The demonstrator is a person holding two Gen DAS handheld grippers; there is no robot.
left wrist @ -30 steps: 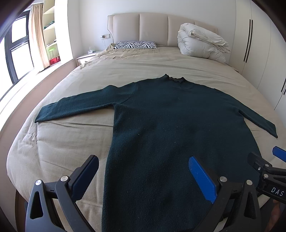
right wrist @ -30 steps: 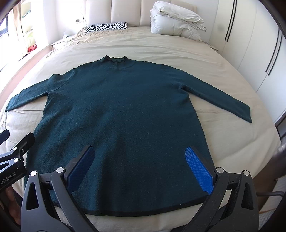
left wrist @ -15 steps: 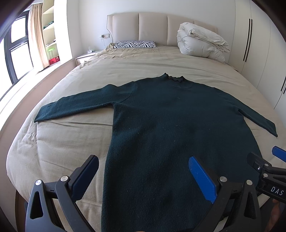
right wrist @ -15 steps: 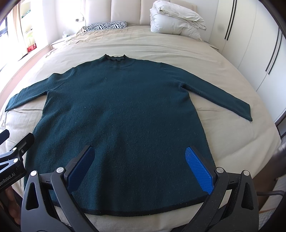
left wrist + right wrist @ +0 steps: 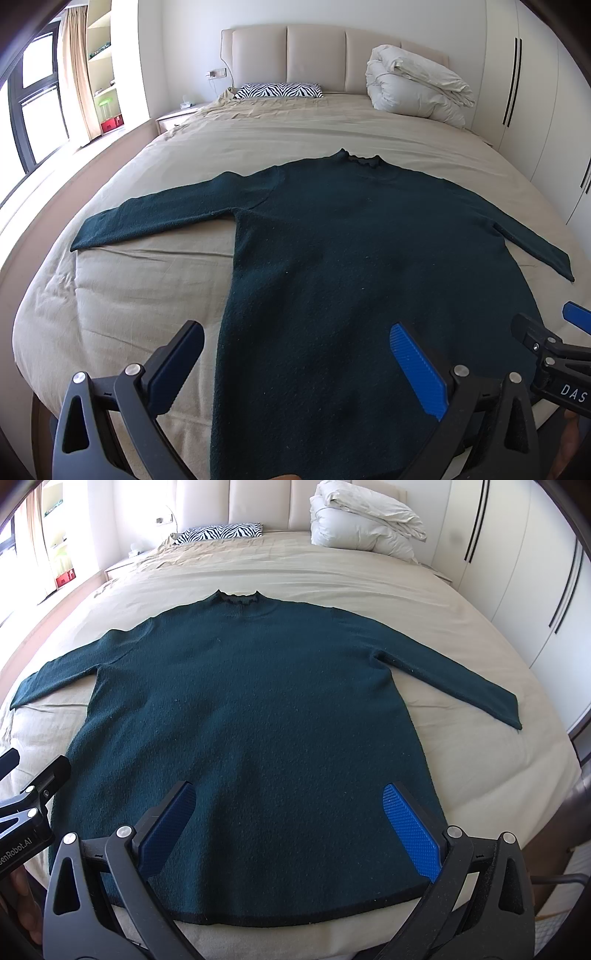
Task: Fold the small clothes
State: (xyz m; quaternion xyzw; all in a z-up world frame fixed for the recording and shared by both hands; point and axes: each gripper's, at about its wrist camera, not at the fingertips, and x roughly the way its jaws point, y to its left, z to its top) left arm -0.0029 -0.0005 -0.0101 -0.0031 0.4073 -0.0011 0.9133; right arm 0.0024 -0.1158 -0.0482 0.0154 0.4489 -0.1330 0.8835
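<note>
Dark green sweater [image 5: 251, 720] lies flat, face up, on the bed [image 5: 110, 314], both sleeves spread out to the sides, collar at the far end from the fingers, hem nearest them. No fold made yet.

Left gripper [image 5: 295, 369]: fingers [image 5: 417, 373] spread wide, holding nothing, poised above the sweater's left side edge near the hem. The bare sheet shows under the left finger, the knit under the right one.

Right gripper [image 5: 288, 827]: fingers [image 5: 410, 827] also spread wide and empty, above the lower body of the sweater, hem just below them. Contact with the cloth cannot be told from either view.

Step in hand, as I judge it: the approach before the 1st fold. Next move likely calls for lowering each pair of fingers onto an edge, a sleeve or a hem corner, pinching 1 or 2 layers cleanly, then carrying that part across the body. Thick knit should drape heavily; a shallow pinch may slip.

Against the frames from 1 s ago: almost nothing differs. Sweater lies the same; both grippers have barely shifted, fingers equally wide.
</note>
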